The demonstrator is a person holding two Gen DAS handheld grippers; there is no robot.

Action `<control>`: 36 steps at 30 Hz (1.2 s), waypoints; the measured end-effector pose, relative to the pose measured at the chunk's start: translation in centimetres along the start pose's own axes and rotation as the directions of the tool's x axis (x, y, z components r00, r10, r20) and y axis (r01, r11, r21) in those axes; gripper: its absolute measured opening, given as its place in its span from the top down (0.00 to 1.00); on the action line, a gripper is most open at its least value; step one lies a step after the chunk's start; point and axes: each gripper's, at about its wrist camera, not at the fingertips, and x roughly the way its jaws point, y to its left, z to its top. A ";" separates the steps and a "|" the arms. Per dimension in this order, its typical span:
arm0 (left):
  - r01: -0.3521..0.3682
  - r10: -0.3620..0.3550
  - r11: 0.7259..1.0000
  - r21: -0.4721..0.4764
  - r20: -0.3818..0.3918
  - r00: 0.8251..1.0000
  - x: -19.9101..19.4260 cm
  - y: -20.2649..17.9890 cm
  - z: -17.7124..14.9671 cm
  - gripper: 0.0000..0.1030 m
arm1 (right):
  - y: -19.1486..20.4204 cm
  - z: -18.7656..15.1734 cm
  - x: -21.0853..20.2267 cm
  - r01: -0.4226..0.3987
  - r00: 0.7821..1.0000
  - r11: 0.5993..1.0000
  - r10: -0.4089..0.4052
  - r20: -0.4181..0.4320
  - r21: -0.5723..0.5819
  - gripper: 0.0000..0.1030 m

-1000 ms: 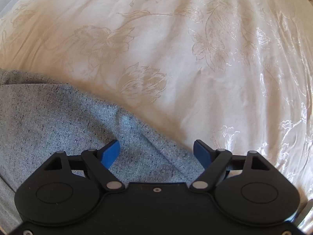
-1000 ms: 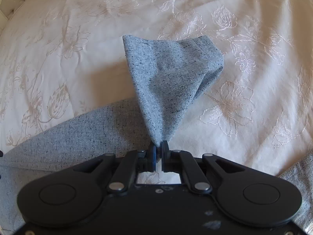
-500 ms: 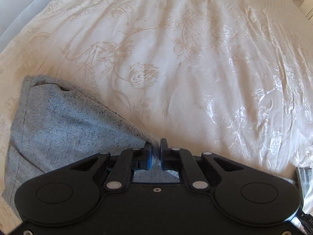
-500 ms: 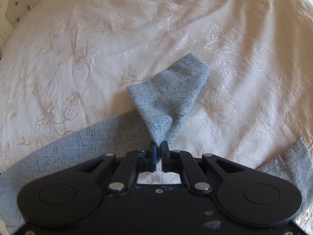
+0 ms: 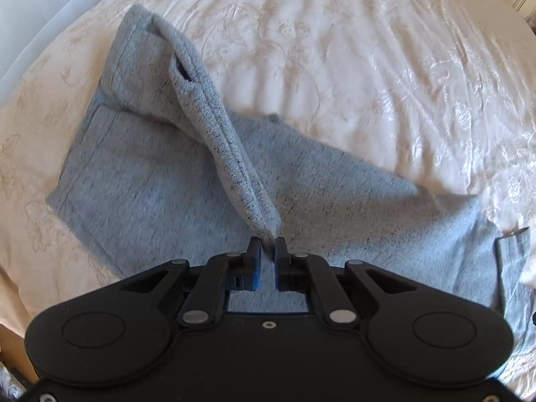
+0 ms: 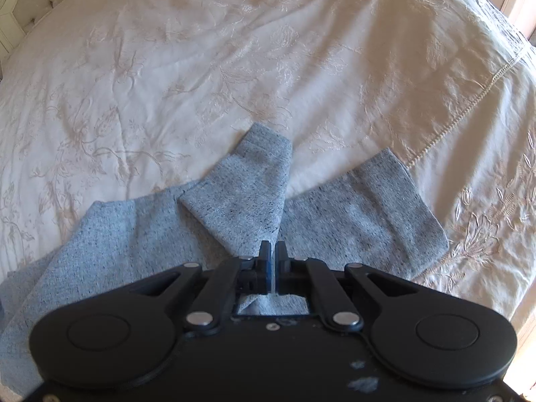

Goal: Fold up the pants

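Bedspread (image 6: pixel 234 67) beyond pants (image 6: pixel 134 234) open, unobstructed.

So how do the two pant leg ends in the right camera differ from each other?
The held leg end is pinched in the right gripper and rises off the bed; the free leg end lies flat on the bedspread, in no jaws. The held leg end tapers towards the jaws; the free one spreads wide, with a straight hem. Both are the same speckled grey knit.

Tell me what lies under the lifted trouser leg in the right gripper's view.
Under the leg end pinched by the right gripper lies more of the grey pants, spread on the cream bedspread. The lifted fold hides whatever sits directly beneath it.
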 end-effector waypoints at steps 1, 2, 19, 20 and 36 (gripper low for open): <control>-0.010 0.010 1.000 -0.009 -0.022 1.000 0.5 0.4 -1.3 0.91 | -0.3 -0.9 0.3 0.019 1.000 1.000 -0.019 -0.011 -0.006 0.97; -0.025 0.024 1.000 -0.015 -0.042 0.999 1.2 0.8 -2.5 0.91 | -0.6 -1.6 0.6 0.028 0.999 1.000 -0.028 -0.020 -0.011 0.97; -0.076 0.078 0.992 0.102 -0.013 0.997 2.4 0.3 -2.4 0.62 | 12.1 -3.1 5.5 0.225 0.961 0.814 -0.094 0.261 -0.535 0.71; -0.076 0.077 0.991 0.108 -0.007 0.997 2.2 0.2 -2.3 0.58 | 12.8 -3.1 6.3 0.239 0.960 0.792 -0.105 0.261 -0.561 0.71; -0.072 0.062 0.981 0.180 0.061 0.996 2.5 -0.6 -0.9 0.41 | 12.6 -1.7 10.7 0.279 0.953 0.754 -0.138 0.271 -0.595 0.96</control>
